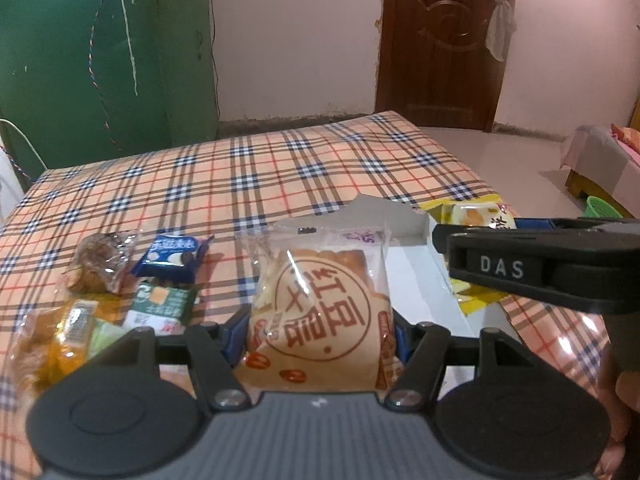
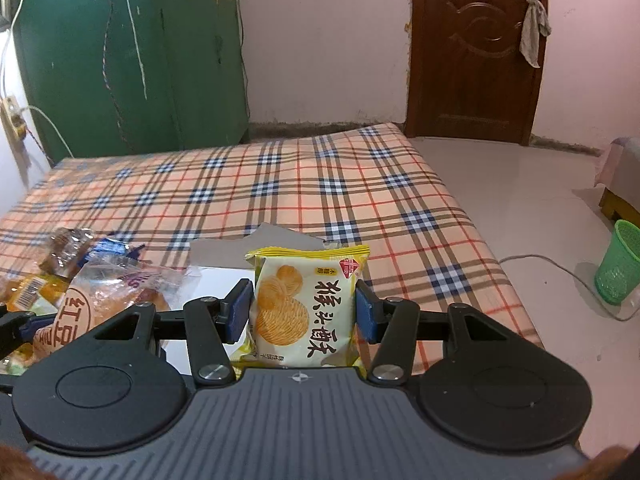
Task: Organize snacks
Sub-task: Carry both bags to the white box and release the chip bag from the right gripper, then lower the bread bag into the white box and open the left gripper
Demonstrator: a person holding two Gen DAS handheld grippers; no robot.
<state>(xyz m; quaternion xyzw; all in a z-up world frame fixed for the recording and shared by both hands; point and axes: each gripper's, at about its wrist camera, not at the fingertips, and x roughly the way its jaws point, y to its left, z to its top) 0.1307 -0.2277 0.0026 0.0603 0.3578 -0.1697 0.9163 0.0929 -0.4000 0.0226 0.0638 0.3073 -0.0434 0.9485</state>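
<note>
1. Left wrist view: the left gripper (image 1: 320, 330) has its blue pads pressed against both sides of a clear-wrapped red bean pastry (image 1: 320, 312), which stands upright between them, held above the plaid tablecloth (image 1: 248, 176).
2. The wrapper carries a red circle with large red characters, "红豆" among them. Purple print near its top edge is too blurred to read.
3. Behind the pastry lies an open white box (image 1: 420, 284) with a torn grey flap. To the left is a loose heap of snacks: a blue packet (image 1: 170, 258), a green-and-white packet (image 1: 160, 306) and a brown cake in clear wrap (image 1: 100, 264).
4. The right gripper (image 1: 540, 264) enters from the right edge, with "DAS" lettered on its side.
5. Right wrist view: the right gripper (image 2: 305, 310) is part-way closed, its pads clamped on the two sides of a yellow chip packet (image 2: 306, 308) held upright.
6. The packet shows ridged chips, bold black characters running down its face, and a small red logo.
7. The white box (image 2: 216, 280) sits just behind and to the left; the pastry (image 2: 100, 304) shows at the left.
</note>
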